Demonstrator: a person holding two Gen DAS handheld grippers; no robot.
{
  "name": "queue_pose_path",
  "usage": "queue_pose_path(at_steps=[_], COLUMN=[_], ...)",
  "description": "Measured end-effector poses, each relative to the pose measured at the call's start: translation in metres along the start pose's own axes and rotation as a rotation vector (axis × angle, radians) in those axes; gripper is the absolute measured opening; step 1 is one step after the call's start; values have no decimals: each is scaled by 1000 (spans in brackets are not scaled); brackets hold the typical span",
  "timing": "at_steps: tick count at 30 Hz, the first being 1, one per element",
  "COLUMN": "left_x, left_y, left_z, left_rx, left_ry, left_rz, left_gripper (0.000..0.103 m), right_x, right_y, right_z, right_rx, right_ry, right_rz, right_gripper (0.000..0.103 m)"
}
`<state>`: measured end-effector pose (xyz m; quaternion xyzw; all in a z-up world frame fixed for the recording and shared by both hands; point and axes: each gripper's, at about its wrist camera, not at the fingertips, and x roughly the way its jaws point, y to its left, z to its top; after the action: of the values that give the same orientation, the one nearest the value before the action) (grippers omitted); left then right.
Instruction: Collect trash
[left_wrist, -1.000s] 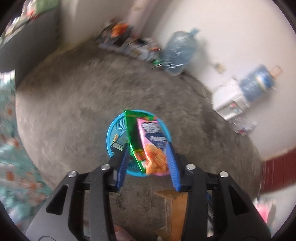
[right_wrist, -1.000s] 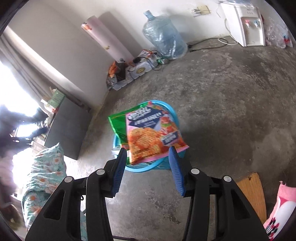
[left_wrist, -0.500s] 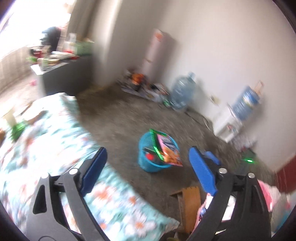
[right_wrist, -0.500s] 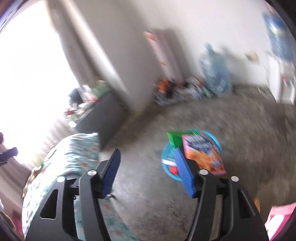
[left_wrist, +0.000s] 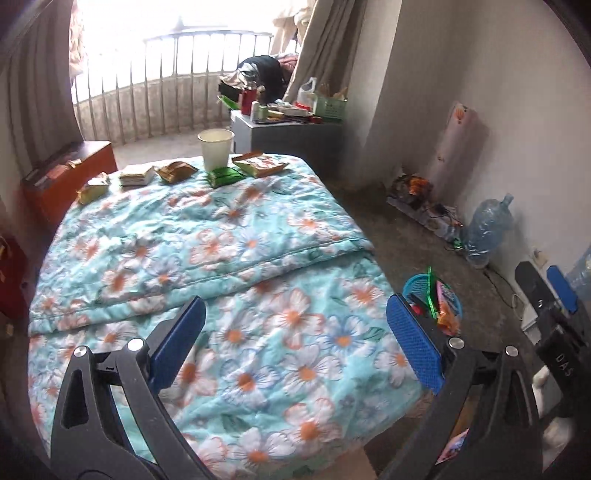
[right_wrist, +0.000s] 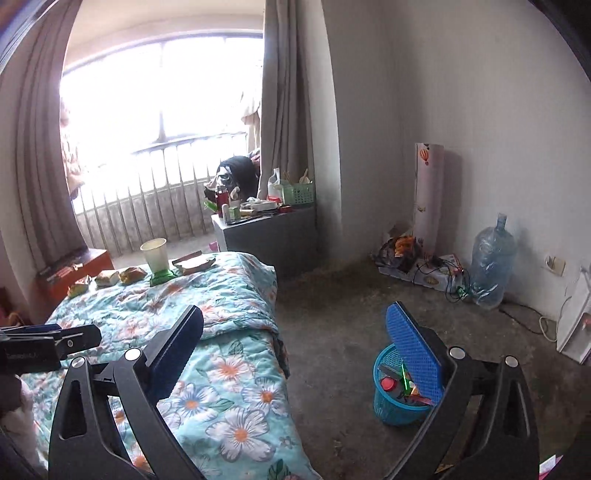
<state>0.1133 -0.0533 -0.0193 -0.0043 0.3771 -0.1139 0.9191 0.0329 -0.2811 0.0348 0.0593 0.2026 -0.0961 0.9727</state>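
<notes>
- both tongs, left (left_wrist: 295, 341) and right (right_wrist: 293, 349), have just been spreading and now gape wide, nothing between them
- wrappers (left_wrist: 258, 165) and a paper cup (left_wrist: 216, 147) sit at the bed's (left_wrist: 221, 258) far end
- blue basket (right_wrist: 386, 406) holding trash is on the floor beside the bed

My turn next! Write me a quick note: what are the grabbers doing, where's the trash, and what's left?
Left gripper: jaws just opened wide, nothing between them.
Right gripper: the same.
Blue basket stands on the floor beside the bed, with snack wrappers already in it.
Left to do: paper cup, green packet and the other wrappers at the bed's far end.
</notes>
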Motion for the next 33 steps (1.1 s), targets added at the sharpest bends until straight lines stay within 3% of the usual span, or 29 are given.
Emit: queue_pose_path(at_steps=[5, 11, 15, 25, 33], left_x=[-16, -29, -31, -16, -14], left_y=[6, 20, 28, 25, 12], left_z=[-11, -25, -37, -80, -87], left_rx=[54, -28, -57, -33, 16], left_ry=[-21, -12, 19, 135, 150], left_rz=[99, 84, 82, 86, 115], left_gripper=[94, 94, 94, 94, 94], right_x=[-19, -35, -38, -31, -27], right_y=[26, 45, 45, 47, 58], right_z=[6, 12, 9, -51, -74], right_rx=[-38, -80, -100, -172, -323], right_ry=[5, 12, 63, 290, 351], right_rz=[11, 19, 23, 9, -24], right_gripper=[96, 96, 96, 96, 96])
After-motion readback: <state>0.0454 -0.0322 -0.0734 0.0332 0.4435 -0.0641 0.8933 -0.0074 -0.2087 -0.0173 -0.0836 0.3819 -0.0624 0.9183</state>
